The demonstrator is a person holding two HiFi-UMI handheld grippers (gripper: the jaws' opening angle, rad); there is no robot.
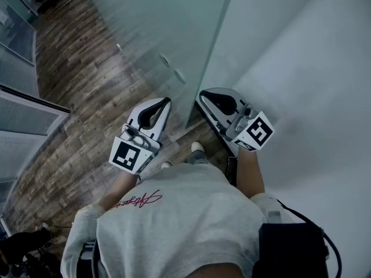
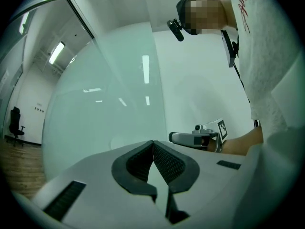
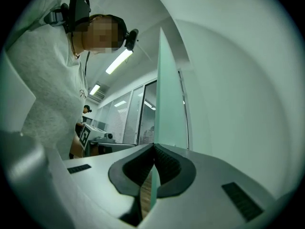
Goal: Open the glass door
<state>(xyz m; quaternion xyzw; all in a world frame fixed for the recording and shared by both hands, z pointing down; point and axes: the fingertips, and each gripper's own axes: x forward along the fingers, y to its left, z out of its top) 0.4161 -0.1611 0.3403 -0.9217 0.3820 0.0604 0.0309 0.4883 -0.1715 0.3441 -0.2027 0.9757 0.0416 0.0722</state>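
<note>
The frosted glass door (image 1: 174, 28) stands in front of me, with its free vertical edge (image 1: 210, 57) running down to the wood floor. My left gripper (image 1: 165, 101) points at the door's face just left of that edge. In the left gripper view its tips (image 2: 153, 142) meet with nothing between them. My right gripper (image 1: 200, 95) is on the other side of the edge, by the white wall. The right gripper view shows the jaws (image 3: 153, 145) shut. The green edge of the glass (image 3: 169, 94) rises just beyond them.
A white wall (image 1: 301, 68) closes in on the right. Wood floor (image 1: 75, 68) and glass partitions (image 1: 23, 114) lie to the left. Two pale oval fittings (image 1: 172, 68) show on the door. An office chair (image 2: 16, 120) stands far off.
</note>
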